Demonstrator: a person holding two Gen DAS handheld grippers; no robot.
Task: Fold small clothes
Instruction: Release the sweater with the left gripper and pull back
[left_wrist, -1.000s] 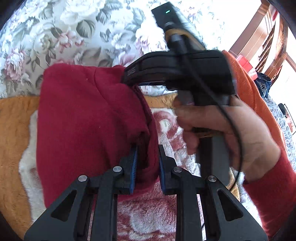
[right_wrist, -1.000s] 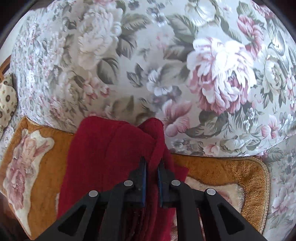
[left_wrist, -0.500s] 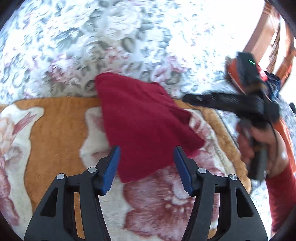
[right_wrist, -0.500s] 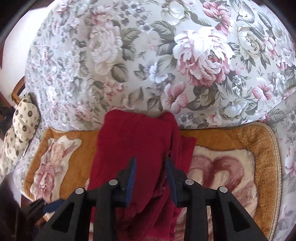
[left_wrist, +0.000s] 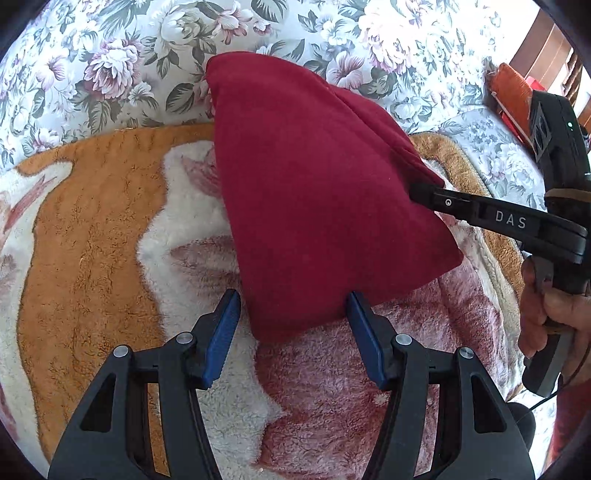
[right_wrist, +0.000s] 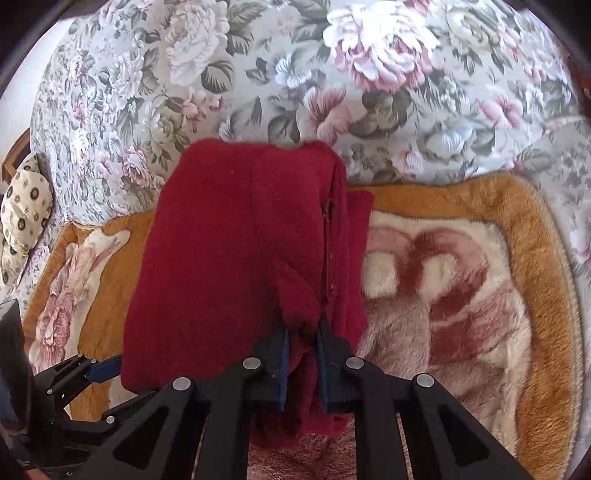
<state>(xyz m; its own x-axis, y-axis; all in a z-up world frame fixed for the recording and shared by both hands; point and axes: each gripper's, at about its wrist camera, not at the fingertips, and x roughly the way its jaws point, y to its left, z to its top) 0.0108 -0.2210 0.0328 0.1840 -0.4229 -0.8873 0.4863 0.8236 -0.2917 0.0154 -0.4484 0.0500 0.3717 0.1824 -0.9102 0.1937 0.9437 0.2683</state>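
Note:
A small dark red fleece garment (left_wrist: 314, 192) lies folded on an orange and pink plush blanket (left_wrist: 92, 240). It also shows in the right wrist view (right_wrist: 229, 258). My left gripper (left_wrist: 291, 325) is open, its blue pads either side of the garment's near corner, not gripping. My right gripper (right_wrist: 301, 354) has narrow jaws with a thick fold of the garment's right edge between the pads. In the left wrist view the right gripper (left_wrist: 428, 194) touches the garment's right edge.
A floral sofa back (right_wrist: 332, 74) rises behind the blanket. A spotted cushion (right_wrist: 22, 214) lies far left. Wooden chair parts (left_wrist: 554, 48) and an orange object (left_wrist: 511, 96) are at the right. The blanket (right_wrist: 461, 277) extends right of the garment.
My left gripper let go of the garment, opened wide and drew back. My right gripper opened and pulled back, and now its jaws stand narrow around the right fold. The garment lies flatter.

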